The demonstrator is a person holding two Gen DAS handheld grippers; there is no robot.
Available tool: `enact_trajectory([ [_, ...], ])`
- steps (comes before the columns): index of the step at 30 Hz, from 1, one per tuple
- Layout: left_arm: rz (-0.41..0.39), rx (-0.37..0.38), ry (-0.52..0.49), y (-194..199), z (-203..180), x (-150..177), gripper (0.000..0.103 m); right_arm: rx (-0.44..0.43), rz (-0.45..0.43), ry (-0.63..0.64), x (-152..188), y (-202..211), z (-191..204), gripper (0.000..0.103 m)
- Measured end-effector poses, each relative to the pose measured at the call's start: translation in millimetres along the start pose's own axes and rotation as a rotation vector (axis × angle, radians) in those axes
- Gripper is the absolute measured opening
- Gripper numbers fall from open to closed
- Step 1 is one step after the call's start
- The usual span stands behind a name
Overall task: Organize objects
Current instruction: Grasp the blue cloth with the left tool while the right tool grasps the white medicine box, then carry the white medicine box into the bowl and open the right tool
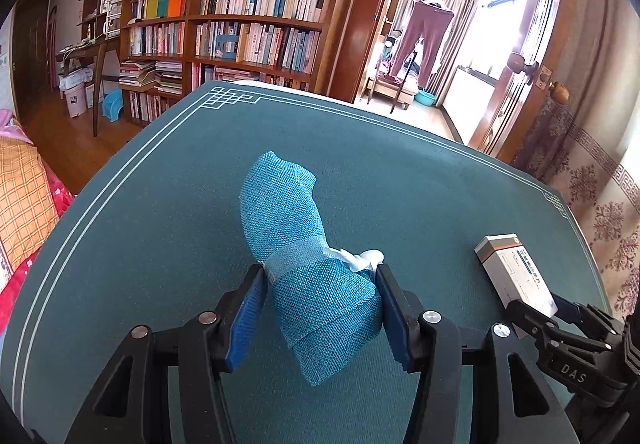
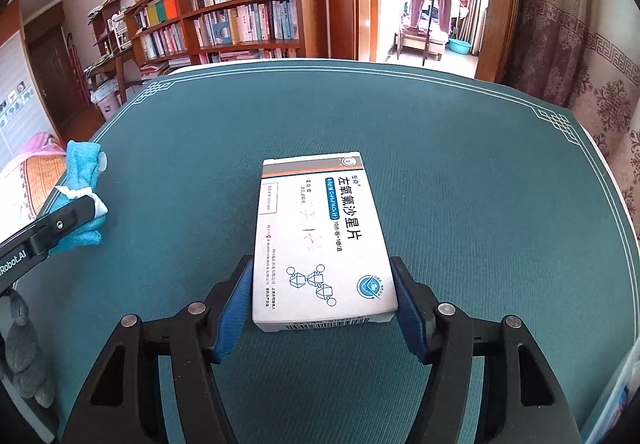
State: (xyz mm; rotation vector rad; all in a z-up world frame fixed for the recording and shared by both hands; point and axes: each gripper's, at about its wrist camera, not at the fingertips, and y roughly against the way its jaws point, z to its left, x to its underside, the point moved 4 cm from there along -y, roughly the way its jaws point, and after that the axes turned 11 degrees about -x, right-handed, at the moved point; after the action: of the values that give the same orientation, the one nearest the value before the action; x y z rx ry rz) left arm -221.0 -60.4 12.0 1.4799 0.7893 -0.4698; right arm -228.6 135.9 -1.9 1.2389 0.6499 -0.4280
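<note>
Here the left tool (image 1: 320, 284) is clamped on a teal cloth roll (image 1: 296, 244) above the green worktop (image 1: 400, 172), while the right tool (image 2: 322, 288) grips a white box (image 2: 320, 236) nearby to its right.

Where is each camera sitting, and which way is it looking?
Left wrist view: sits on the left gripper, looking forward and down at the rolled blue cloth between its fingers; its own black fingers show, and the right gripper.
Right wrist view: sits on the right gripper, looking forward and down at the white medicine box; its own fingers show, and the left gripper's finger at the left edge.
Both share the green table mat, bookshelf, doorway, cloth and box.
</note>
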Motion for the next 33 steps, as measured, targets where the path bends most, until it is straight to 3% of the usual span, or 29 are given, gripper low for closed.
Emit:
enact_trajectory([
  [16,-0.027,0.092,-0.080,25,-36,8,0.058,0.009,-0.076,0.019,39,66,27,0.065],
  [33,-0.032,0.201,-0.213,51,-90,36,0.058,0.088,-0.152,-0.102,70,141,-11,0.066],
])
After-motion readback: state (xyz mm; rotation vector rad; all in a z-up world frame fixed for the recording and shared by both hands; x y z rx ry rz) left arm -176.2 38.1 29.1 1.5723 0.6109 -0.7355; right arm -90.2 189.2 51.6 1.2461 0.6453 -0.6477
